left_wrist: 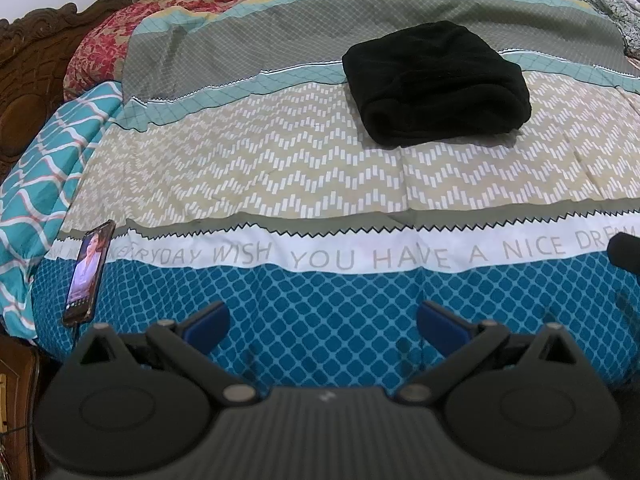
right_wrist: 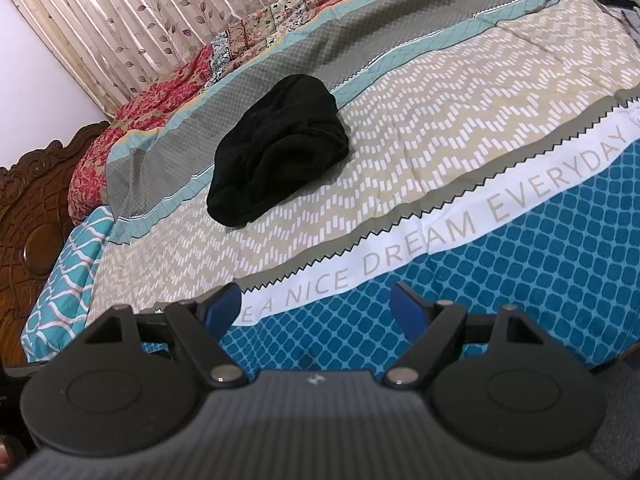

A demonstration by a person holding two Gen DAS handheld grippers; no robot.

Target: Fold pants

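From my left tongs (left_wrist: 323,326), spread wide and empty, it's flat bedspread (left_wrist: 280,184) all the way ahead. The only lump out there is the folded black pants (left_wrist: 436,84), mid-bed. A phone (left_wrist: 89,276) sits at the left edge. My right tongs (right_wrist: 318,308), parted too, have bare cover in front; carved headboard (right_wrist: 36,216) walls off the left.

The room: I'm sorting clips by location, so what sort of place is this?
Most likely a home bedroom. A bed covered by a patterned bedsheet with a carved wooden headboard, a leaf-print curtain behind it, and folded black pants lying on top.
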